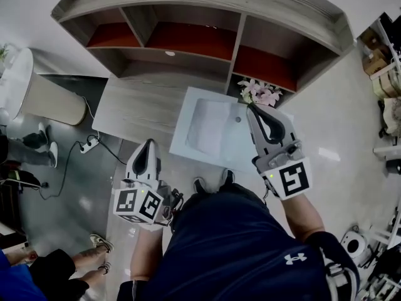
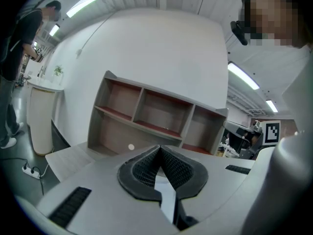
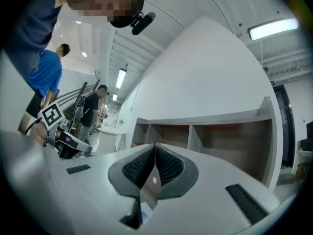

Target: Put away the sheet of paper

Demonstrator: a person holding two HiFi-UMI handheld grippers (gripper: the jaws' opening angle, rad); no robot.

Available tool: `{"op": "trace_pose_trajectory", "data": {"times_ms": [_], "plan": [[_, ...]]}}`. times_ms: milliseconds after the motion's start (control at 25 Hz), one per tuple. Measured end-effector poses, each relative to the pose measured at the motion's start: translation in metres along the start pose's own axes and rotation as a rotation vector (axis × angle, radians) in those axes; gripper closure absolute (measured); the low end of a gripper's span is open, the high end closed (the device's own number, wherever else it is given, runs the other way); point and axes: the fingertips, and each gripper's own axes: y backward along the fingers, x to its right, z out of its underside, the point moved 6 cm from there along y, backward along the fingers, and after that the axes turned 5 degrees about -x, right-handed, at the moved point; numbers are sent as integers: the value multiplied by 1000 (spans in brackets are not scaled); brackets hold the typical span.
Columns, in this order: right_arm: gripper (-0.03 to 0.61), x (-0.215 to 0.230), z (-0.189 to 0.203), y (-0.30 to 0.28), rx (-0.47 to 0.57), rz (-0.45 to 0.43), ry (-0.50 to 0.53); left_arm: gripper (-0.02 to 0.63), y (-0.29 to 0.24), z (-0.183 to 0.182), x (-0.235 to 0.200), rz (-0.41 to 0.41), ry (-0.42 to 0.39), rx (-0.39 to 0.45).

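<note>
A white sheet of paper (image 1: 210, 130) lies flat on the pale wooden desk (image 1: 138, 108), in front of an open shelf unit (image 1: 188, 39) with red-floored compartments. My right gripper (image 1: 252, 110) hovers at the sheet's far right corner, beside a bunch of pink flowers (image 1: 260, 93); its jaws are shut with nothing between them. In the right gripper view the right gripper (image 3: 155, 145) points at the shelf (image 3: 215, 131). My left gripper (image 1: 149, 143) is at the desk's near edge, left of the paper, jaws together and empty. The left gripper (image 2: 159, 148) also faces the shelf (image 2: 156, 116).
A white round pedestal (image 1: 37, 96) stands to the left. A power strip (image 1: 89, 145) with a cable lies on the grey floor beside the desk. Other people's feet show at the lower left. Equipment clutters the right edge (image 1: 385, 61).
</note>
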Motion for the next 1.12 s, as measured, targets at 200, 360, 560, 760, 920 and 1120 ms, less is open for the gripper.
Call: {"op": "trace_pose_trajectory", "data": {"times_ms": [200, 360, 560, 760, 920, 1120], "plan": [[562, -5, -3, 5, 2, 0, 15, 598, 4, -6, 5, 18, -7, 15], [562, -6, -3, 7, -7, -2, 4, 598, 5, -8, 8, 28, -8, 20], [562, -8, -6, 7, -3, -10, 1, 598, 3, -6, 5, 26, 3, 14], [562, -9, -3, 5, -11, -14, -18, 598, 5, 0, 3, 17, 14, 9], [563, -10, -2, 4, -15, -19, -18, 598, 7, 0, 0, 6, 19, 9], [562, -10, 0, 2, -15, -19, -22, 598, 7, 2, -4, -3, 24, 8]]}}
